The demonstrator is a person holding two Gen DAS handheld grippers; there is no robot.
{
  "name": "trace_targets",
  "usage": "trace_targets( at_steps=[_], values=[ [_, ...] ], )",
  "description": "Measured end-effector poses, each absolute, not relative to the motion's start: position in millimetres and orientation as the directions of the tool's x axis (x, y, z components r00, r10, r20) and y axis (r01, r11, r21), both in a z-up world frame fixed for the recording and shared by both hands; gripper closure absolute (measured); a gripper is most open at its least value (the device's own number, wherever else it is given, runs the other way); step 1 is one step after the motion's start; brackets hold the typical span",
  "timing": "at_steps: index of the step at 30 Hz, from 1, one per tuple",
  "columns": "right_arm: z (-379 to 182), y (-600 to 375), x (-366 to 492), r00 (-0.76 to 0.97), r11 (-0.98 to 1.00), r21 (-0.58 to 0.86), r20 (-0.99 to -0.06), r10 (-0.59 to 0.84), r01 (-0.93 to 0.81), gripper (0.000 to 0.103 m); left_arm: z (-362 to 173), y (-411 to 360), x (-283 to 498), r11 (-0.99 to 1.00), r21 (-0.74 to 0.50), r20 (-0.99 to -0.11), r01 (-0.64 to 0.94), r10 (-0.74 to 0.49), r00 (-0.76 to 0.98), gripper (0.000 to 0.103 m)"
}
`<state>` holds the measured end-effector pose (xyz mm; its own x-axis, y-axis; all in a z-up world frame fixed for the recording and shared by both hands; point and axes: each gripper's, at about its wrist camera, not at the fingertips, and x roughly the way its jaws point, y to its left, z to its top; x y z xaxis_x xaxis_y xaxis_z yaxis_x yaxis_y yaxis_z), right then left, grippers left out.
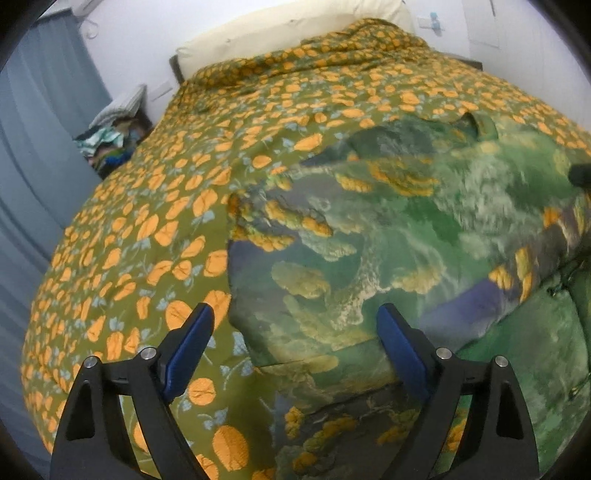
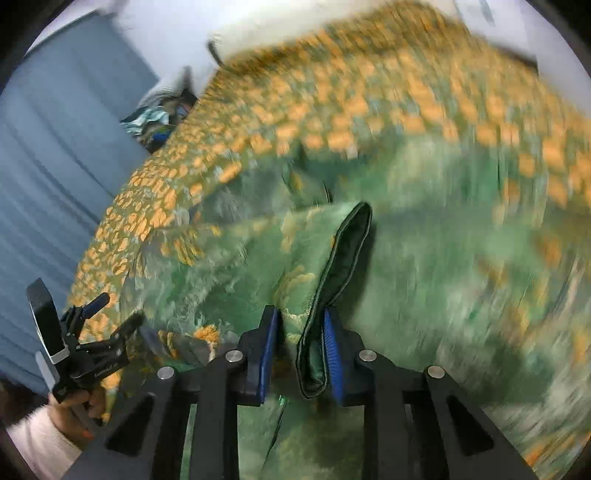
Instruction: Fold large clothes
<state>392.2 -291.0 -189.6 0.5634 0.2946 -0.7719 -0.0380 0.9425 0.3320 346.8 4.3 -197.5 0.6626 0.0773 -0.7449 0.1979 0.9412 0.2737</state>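
- Bed [image 1: 147, 229] with orange-flowered olive quilt; cream headboard [image 1: 280, 33] far, blue curtain [image 1: 40, 129] left.
- Left gripper [image 1: 295, 332]: jaws wide, empty, above green garment [image 1: 369, 240].
- Right gripper [image 2: 300, 343]: jaws nearly closed, pinching the garment's dark-edged fold [image 2: 343, 258].

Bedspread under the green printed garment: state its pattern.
Olive bedspread with orange blossoms and pale blue leaves; clearest in left wrist view.

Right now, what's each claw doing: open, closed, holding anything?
Left claw: open, nothing between its fingers.
Right claw: shut on the dark-trimmed edge of the green printed garment.
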Motion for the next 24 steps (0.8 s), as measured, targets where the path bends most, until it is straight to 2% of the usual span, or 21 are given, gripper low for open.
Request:
trace_targets(
  at_steps=[4, 6, 8, 10, 14, 16, 24],
  values=[
    [-235.4, -297.8, 402.8, 0.443, 0.958, 0.285, -0.863, 0.243, 0.03, 0.077, -211.6, 5.3, 348.7, 0.939, 0.278, -0.766, 0.203, 0.089, 0.637, 0.009],
    [-241.4, -299.7, 398.1, 0.454, 0.956, 0.292, -0.856, 0.246, 0.032, 0.075, -207.6, 6.6, 347.7, 0.943, 0.271, -0.765, 0.194, 0.089, 0.637, 0.009],
    [-231.4, -300.0, 391.2, 0.484, 0.957, 0.286, -0.844, 0.23, 0.044, 0.063, -198.4, 8.0, 343.9, 0.947, 0.259, -0.764, 0.19, 0.081, 0.64, 0.008],
    [-217.7, -301.3, 379.5, 0.511, 0.96, 0.276, -0.832, 0.215, 0.045, 0.038, -187.9, 8.6, 335.8, 0.948, 0.25, -0.761, 0.197, 0.067, 0.645, 0.008],
    [-185.7, -293.0, 350.2, 0.552, 0.985, 0.17, -0.824, 0.128, 0.024, 0.028, -162.3, 6.1, 305.1, 0.945, 0.235, -0.733, 0.228, 0.018, 0.68, 0.004],
    [-171.6, -290.0, 328.5, 0.569, 0.995, 0.096, -0.82, 0.06, 0.034, 0.015, -150.6, 4.1, 289.1, 0.946, 0.218, -0.723, 0.239, -0.008, 0.691, 0.003],
    [-143.4, -298.0, 245.8, 0.58, 0.982, -0.116, -0.794, -0.181, 0.147, 0.013, -127.2, -2.1, 238.1, 0.966, 0.092, -0.736, 0.241, -0.096, 0.67, 0.003]
  ],
)
